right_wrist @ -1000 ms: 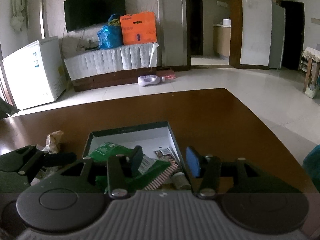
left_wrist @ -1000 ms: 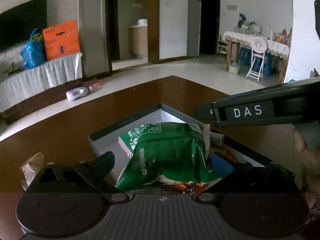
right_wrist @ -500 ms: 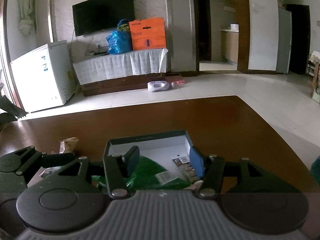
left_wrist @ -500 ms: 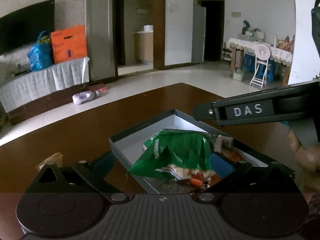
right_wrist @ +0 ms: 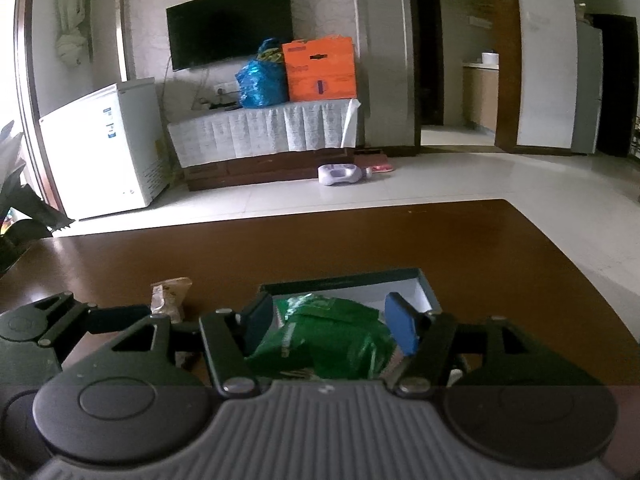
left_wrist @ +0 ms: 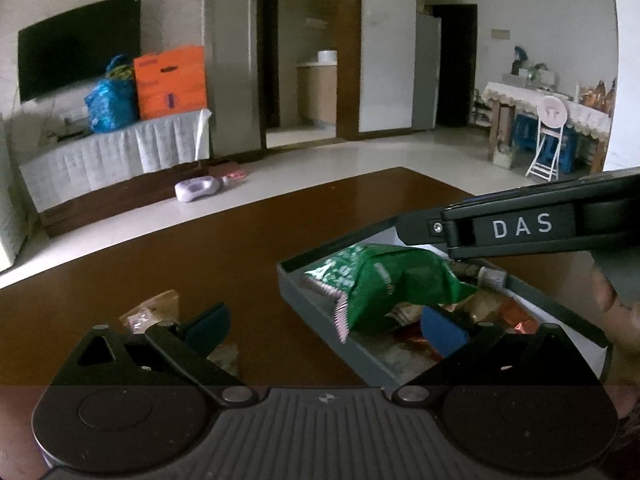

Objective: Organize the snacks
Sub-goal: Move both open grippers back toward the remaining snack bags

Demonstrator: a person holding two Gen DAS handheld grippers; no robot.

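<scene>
A green snack bag (left_wrist: 384,284) lies crumpled in an open grey box (left_wrist: 316,312) on the dark wooden table, on top of other packets. My right gripper (right_wrist: 330,324) hovers over the bag (right_wrist: 328,336). Its jaws are opening, the bag lies between them, and the blue pads (right_wrist: 402,328) do not press on it. From the left wrist view the right gripper (left_wrist: 412,228) reaches in from the right above the box. My left gripper (left_wrist: 325,328) is open and holds nothing, low over the table at the box's near-left corner. A small tan snack packet (left_wrist: 152,312) lies just left of it.
A person's hand (left_wrist: 616,308) holds the right gripper at the right edge. The brown table (right_wrist: 360,240) stretches bare beyond the box (right_wrist: 340,280). The tan packet (right_wrist: 170,294) sits left of the box. A white freezer (right_wrist: 104,148) and a covered bench stand across the floor.
The right gripper's jaws have spread and let go of the green bag, which now rests in the box. Both grippers have drawn back, and the left one has moved left.
</scene>
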